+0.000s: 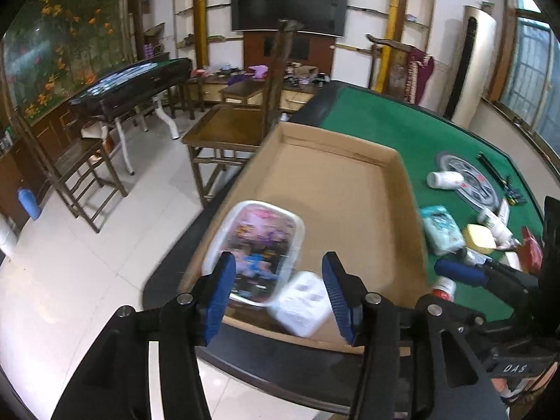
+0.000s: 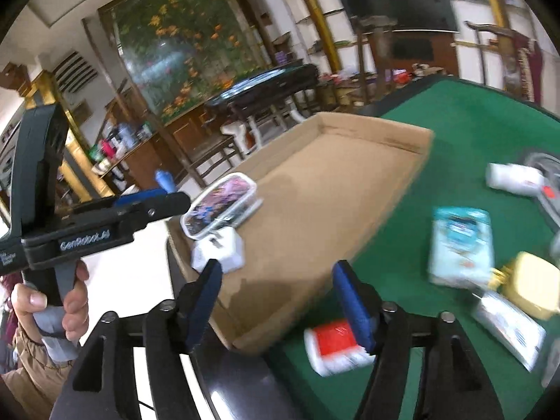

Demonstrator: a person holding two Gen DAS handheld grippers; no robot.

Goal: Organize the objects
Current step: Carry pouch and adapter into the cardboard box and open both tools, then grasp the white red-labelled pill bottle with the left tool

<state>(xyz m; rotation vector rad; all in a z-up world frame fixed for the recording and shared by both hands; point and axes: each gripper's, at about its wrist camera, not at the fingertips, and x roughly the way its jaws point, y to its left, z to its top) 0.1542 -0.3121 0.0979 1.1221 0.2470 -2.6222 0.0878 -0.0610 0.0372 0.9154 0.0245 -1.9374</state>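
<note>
A shallow cardboard box [image 1: 350, 189] [image 2: 315, 189] sits on the green table [image 1: 402, 129] [image 2: 483, 122]. In its near corner lie a clear-lidded container with a purple picture [image 1: 260, 248] [image 2: 218, 204] and a white plug adapter [image 1: 302, 302] [image 2: 218, 250]. My left gripper [image 1: 278, 294] is open and empty, hovering just above those two. My right gripper [image 2: 280, 301] is open and empty over the box's near edge; a red-and-white bottle [image 2: 336, 346] lies on the felt by its right finger. It also shows in the left wrist view [image 1: 462, 273].
On the felt right of the box lie a light-blue tissue pack [image 1: 441, 229] [image 2: 462, 245], a yellow block [image 1: 479, 238] [image 2: 528, 283], a white bottle [image 1: 444, 179] [image 2: 514, 176], a white packet [image 2: 507, 329] and a round disc [image 1: 469, 182]. Wooden chairs [image 1: 224, 133] stand beyond the table.
</note>
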